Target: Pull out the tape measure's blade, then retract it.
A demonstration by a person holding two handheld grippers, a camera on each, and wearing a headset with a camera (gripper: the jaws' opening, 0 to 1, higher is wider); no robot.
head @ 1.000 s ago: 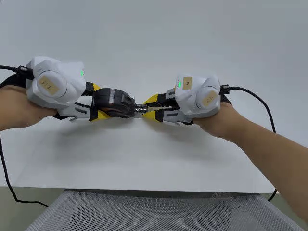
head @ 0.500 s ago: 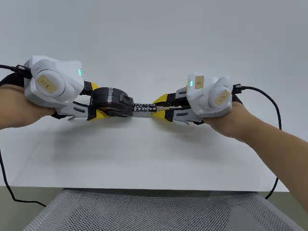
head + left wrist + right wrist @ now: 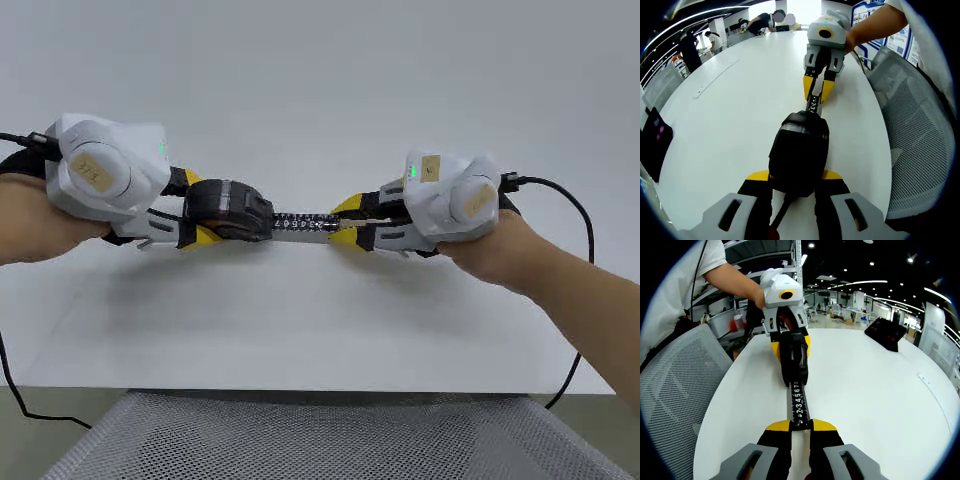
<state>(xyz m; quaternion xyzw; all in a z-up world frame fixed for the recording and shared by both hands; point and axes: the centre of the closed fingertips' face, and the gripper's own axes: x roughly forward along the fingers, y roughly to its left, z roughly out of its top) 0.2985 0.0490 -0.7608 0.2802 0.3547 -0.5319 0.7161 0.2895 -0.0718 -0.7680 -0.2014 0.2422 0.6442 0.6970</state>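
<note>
Head view: the white counter (image 3: 300, 320) lies beneath both tools. Over it, the left hand-held gripper (image 3: 200, 208) is clenched around the black tape measure (image 3: 232, 210), while the right hand-held gripper (image 3: 347, 221), set apart to its right, pinches the tip of the blade (image 3: 302, 222) between its yellow-tipped jaws. A short numbered stretch of blade, drawn out of the case, spans the gap between the two.
</note>
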